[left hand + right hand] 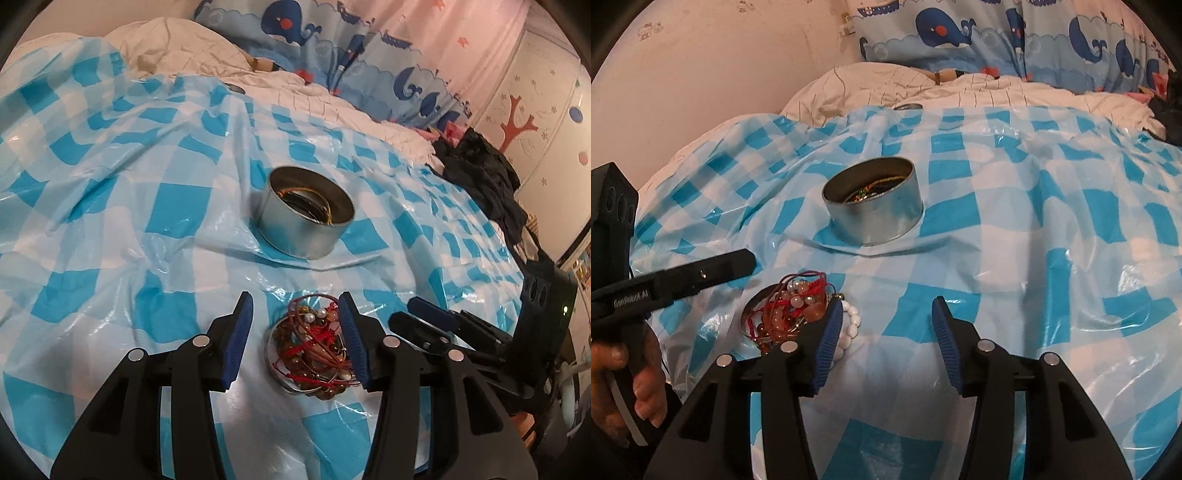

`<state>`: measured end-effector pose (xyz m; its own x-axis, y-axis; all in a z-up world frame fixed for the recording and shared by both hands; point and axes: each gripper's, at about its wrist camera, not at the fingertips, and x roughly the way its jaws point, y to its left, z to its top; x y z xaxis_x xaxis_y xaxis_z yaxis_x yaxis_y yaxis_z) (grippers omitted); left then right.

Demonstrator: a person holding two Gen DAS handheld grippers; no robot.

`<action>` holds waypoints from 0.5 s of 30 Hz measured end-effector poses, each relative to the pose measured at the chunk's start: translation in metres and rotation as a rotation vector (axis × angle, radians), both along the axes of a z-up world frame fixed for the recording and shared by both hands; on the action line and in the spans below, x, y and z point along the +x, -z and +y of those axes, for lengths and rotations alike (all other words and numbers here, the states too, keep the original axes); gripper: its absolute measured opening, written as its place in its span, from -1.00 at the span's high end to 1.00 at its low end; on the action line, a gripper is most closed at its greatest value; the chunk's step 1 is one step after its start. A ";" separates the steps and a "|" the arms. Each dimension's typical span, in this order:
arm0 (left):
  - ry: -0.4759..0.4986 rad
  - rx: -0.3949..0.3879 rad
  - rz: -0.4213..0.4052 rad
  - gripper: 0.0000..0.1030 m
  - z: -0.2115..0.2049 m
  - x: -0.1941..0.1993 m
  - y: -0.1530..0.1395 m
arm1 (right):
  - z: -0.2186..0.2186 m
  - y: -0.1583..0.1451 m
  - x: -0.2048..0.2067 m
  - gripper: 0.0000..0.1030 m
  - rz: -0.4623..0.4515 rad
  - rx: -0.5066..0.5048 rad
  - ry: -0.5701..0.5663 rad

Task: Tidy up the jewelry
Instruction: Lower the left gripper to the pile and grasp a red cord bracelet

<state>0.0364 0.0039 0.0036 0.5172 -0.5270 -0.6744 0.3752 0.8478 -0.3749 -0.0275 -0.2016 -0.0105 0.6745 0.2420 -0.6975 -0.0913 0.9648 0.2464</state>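
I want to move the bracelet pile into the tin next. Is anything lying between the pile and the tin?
Nothing visible does. Only bare checkered sheet lies between the jewelry pile and the open tin. The left gripper already straddles the pile, jaws open.

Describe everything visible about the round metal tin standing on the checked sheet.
The tin is a low, round, silver-grey metal can with no lid on it, its plain wall dull and slightly smudged. It stands upright on the blue-and-white checked plastic sheet, pressing a shallow dent into it. Inside lie a few dark and gold-coloured bangles or cords. Neither claw touches it; the jewelry pile sits apart, nearer the cameras.
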 end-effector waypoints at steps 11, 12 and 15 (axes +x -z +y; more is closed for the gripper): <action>0.023 0.095 -0.005 0.12 -0.023 0.003 0.014 | 0.005 0.005 0.005 -0.13 0.014 0.014 -0.010; 0.020 0.093 -0.002 0.12 -0.024 0.004 0.015 | 0.004 0.006 0.005 -0.14 0.015 0.015 -0.010; 0.018 0.085 0.003 0.12 -0.026 0.008 0.018 | 0.005 0.006 0.005 -0.17 0.015 0.017 -0.007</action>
